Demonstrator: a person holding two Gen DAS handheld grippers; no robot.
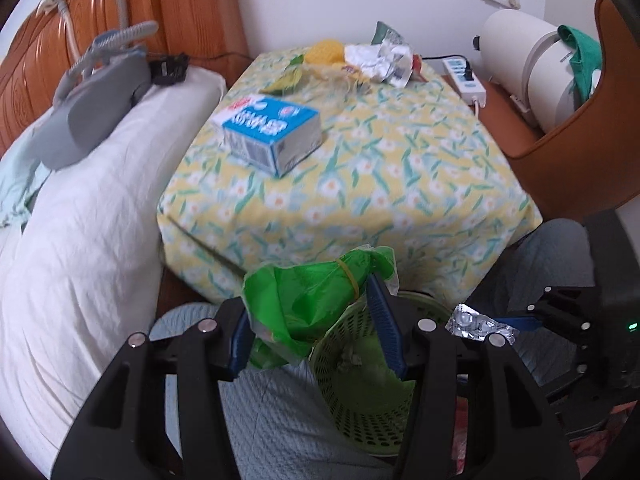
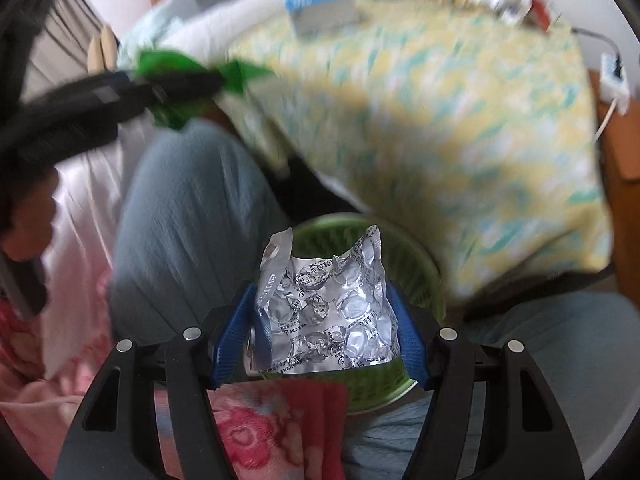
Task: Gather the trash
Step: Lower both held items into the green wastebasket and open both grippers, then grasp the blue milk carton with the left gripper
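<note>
Bedside table (image 1: 360, 184) cluttered, bin (image 1: 360, 380) waiting below.
Left gripper (image 1: 316, 328) pinches limp bag (image 1: 304, 300); right gripper (image 2: 320, 332), loosening, flanks crinkly, featherlight blister pack (image 2: 324, 312); edge grips suit both.

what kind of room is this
Most likely a bedroom, at the bedside: a white pillow lies against a carved wooden headboard, and a pink floral blanket lies near a green waste basket.

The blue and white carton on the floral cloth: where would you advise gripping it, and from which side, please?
Probably across the blue and white carton's two long side faces, coming down from above. It lies flat on the floral cloth with its broad printed face up and nothing touching it, so both long sides look free for the jaws, and its narrow width seems easier to span than its length.
</note>
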